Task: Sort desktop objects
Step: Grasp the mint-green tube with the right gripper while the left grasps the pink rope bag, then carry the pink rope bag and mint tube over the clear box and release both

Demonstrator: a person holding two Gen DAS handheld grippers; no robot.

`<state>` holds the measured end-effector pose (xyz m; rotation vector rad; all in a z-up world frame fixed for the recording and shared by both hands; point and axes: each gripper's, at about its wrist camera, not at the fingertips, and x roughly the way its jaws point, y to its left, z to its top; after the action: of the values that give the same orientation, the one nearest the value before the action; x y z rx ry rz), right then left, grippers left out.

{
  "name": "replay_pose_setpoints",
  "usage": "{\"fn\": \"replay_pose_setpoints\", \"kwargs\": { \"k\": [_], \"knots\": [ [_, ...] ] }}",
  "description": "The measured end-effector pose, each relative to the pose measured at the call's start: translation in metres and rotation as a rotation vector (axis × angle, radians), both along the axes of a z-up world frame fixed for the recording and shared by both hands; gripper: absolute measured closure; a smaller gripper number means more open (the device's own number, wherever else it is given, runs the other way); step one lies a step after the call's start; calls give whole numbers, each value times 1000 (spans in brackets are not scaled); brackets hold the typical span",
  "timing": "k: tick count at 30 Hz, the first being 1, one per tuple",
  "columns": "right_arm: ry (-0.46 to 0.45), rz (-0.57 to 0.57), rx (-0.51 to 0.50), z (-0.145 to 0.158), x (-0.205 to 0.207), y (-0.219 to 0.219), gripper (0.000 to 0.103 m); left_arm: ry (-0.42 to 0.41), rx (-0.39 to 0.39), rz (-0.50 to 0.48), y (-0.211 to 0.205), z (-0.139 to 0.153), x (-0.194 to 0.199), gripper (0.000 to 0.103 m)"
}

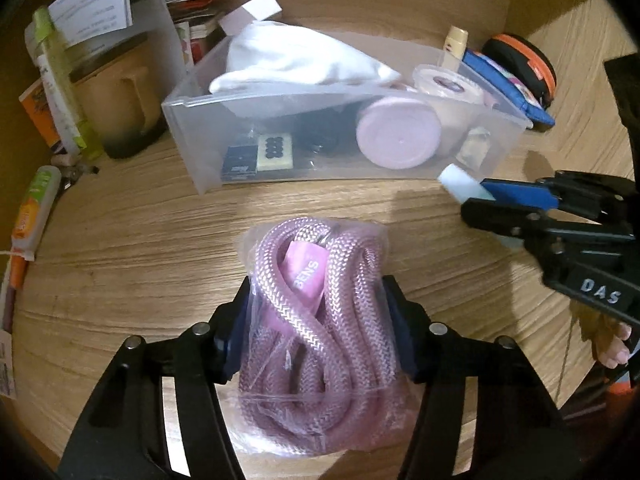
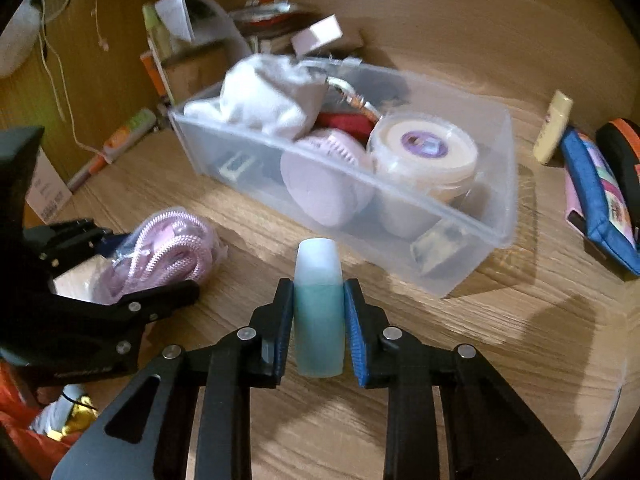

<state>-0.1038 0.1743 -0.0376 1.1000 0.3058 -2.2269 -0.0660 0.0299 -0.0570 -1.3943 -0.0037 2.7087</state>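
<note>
While level above the desk point(image 1: 120, 240), left hand-held gripper point(image 1: 320, 300) clamping bagged pink rope point(image 1: 316, 320), right hand-held gripper point(image 2: 319, 300) clamping teal bottle point(image 2: 319, 320).

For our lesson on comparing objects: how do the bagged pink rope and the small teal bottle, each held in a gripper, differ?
The pink rope is a soft coil sealed in clear plastic; the teal bottle is a smooth, rigid tube shape with a pale cap.
The rope bulges well past the left gripper fingers; the bottle fits slimly between the right gripper fingers.
Both are clamped above the wooden desk, outside the clear bin.
</note>
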Motion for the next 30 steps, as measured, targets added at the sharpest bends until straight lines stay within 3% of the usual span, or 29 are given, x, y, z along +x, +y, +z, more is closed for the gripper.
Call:
{"fn": "replay_pose_setpoints", "kwargs": {
  "k": [13, 30],
  "knots": [
    [90, -55, -120, 45, 17, 26, 80, 117, 37, 1, -6, 42, 14, 46],
    [171, -157, -219, 78, 18, 53, 80, 277, 101, 64, -23, 95, 5, 46]
  ]
}}
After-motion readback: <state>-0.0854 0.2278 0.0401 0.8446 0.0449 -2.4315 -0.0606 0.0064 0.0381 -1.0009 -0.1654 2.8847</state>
